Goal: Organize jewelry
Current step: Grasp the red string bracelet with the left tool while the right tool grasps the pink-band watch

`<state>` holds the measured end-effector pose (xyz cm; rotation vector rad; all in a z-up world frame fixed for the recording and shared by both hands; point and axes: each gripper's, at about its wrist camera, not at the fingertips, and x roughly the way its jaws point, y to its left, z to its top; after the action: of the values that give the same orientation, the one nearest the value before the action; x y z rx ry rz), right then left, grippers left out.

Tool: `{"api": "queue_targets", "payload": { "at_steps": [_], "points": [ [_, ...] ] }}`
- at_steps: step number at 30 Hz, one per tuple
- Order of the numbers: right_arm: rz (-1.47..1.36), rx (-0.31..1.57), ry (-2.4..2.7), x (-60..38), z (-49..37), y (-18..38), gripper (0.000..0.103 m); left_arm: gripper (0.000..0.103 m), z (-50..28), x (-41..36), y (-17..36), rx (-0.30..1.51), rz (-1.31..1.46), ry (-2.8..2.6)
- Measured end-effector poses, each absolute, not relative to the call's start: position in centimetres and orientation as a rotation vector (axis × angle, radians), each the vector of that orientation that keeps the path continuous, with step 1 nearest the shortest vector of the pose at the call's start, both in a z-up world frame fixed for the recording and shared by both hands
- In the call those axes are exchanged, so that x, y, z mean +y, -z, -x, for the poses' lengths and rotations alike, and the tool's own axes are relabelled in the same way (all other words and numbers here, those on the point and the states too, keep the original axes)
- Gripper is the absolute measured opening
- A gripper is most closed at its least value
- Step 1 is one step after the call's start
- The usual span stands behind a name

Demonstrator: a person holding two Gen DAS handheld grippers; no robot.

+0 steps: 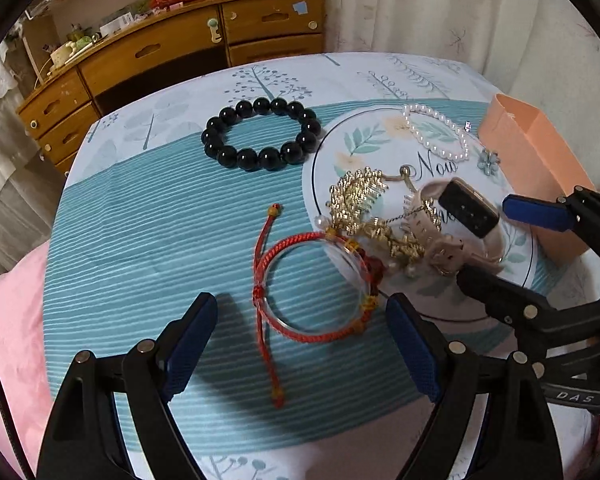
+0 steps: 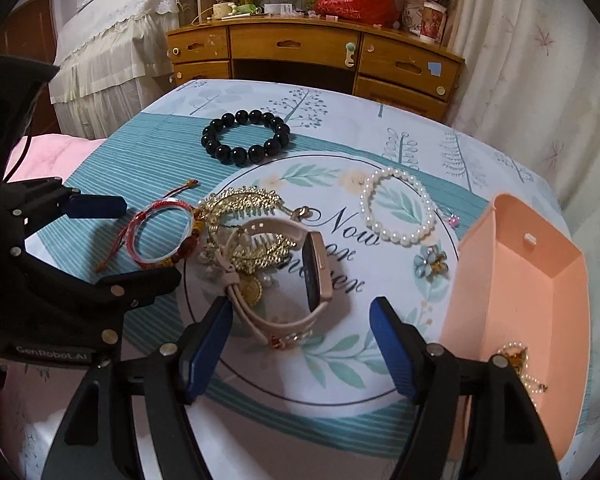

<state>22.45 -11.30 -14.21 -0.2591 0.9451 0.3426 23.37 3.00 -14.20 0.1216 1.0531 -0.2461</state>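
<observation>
Left gripper point(image 1: 302, 344) fingers apart around the red bracelet point(image 1: 312, 288); right gripper point(image 2: 300, 350) fingers apart at the watch point(image 2: 292, 280).

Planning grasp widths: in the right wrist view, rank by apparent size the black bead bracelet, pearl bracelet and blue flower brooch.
1. black bead bracelet and pearl bracelet: look about alike; black lies farther away, so unranked.
2. blue flower brooch: clearly smallest.

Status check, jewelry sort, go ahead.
Left tool open at red cord bracelet. Right tool open at pink watch. Gold hair comb tangled under watch.
</observation>
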Motion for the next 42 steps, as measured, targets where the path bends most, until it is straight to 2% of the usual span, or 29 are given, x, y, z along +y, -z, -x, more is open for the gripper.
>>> {"api": "queue_targets", "payload": {
  "at_steps": [5, 10, 13, 19, 26, 35, 42],
  "points": [
    [0.289, 0.936, -0.354, -10.7, -23.1, 14.3, 0.074, 0.083, -23.8, 3.2, 14.4, 1.032, -0.103, 0.234],
    [0.289, 0.956, -0.369, -10.1, -23.5, 14.8, 0.074, 0.061, -23.1, 3.2, 14.1, 0.995, -0.107, 0.250],
    [0.259, 0.956, -0.375, -10.2, -23.5, 14.9, 0.073, 0.061, -22.9, 3.3, 14.1, 0.979, -0.096, 0.248],
    [0.238, 0.927, -0.399, -10.2, -22.9, 14.8, 0.052, 0.061, -22.4, 3.2, 14.2, 0.950, -0.093, 0.243],
    [0.204, 0.927, -0.402, -10.8, -22.9, 14.7, 0.043, 0.060, -22.0, 3.7, 13.9, 0.967, -0.040, 0.245],
    [0.134, 0.923, -0.428, -11.5, -21.9, 13.3, 0.037, 0.060, -20.8, 4.8, 13.2, 1.002, 0.064, 0.206],
    [0.098, 0.885, -0.465, -12.0, -20.3, 11.1, 0.037, 0.060, -19.3, 5.0, 10.8, 0.990, 0.094, 0.179]
  ]
}}
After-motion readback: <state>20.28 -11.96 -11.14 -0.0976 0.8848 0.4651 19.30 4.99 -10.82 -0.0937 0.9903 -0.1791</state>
